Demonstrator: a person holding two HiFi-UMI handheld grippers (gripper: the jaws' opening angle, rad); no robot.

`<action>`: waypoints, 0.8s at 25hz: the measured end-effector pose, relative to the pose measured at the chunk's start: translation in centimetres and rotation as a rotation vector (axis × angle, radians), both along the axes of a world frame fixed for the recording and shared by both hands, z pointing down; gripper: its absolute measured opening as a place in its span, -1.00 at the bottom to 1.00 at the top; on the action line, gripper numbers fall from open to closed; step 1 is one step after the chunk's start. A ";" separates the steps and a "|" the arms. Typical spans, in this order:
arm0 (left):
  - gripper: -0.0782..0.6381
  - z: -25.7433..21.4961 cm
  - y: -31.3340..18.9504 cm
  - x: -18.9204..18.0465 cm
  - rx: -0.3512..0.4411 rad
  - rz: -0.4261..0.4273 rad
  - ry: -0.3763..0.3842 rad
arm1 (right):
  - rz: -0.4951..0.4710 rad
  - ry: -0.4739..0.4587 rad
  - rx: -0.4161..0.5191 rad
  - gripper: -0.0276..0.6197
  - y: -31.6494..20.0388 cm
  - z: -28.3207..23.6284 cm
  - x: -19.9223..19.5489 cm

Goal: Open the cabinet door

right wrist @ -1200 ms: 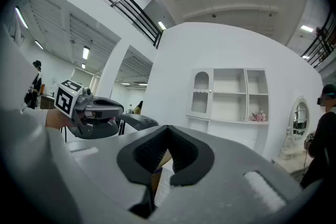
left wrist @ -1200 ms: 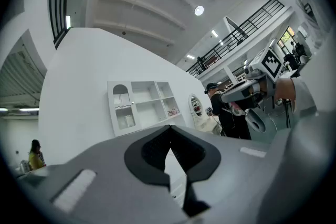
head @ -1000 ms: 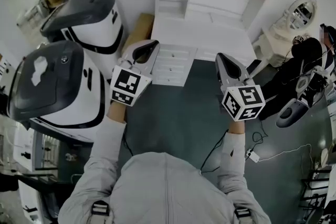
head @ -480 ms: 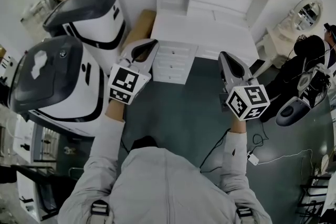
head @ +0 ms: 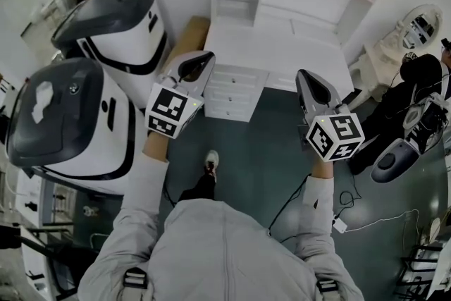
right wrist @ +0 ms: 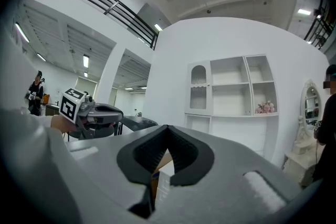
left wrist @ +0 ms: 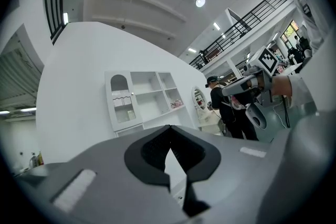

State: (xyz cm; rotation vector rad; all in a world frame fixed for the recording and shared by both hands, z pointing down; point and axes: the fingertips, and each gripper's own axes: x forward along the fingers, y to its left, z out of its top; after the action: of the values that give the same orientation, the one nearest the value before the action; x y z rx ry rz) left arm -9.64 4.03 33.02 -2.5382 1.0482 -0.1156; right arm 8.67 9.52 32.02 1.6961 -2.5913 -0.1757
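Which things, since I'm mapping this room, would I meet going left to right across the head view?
Big white machine → left hand-held gripper → drawers → right hand-held gripper → oval mirror.

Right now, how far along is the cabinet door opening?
Done: nothing; the cabinet door looks closed. In hand: nothing; the left gripper and right gripper are shut, empty, held short of the white desk. Left: reach the door, grip it, pull it open.

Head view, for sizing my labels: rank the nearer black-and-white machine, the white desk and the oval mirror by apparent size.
1. nearer black-and-white machine, helped by closeness to the camera.
2. white desk.
3. oval mirror, clearly smallest.
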 end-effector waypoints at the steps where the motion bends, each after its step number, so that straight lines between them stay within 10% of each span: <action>1: -0.73 0.1 -1.6 0.2 0.000 0.001 0.001 | 0.004 0.003 -0.001 -0.91 -1.4 0.1 0.3; 20: -0.73 -0.8 -26.9 2.6 -0.042 0.049 -0.019 | 0.088 -0.044 -0.055 -0.91 -26.4 -0.6 2.8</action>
State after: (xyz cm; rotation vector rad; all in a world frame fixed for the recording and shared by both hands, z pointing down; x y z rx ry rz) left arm -7.05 -22.89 32.24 -2.5936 0.9859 -0.1494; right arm 11.45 -16.88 31.46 1.8099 -2.5203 -0.0647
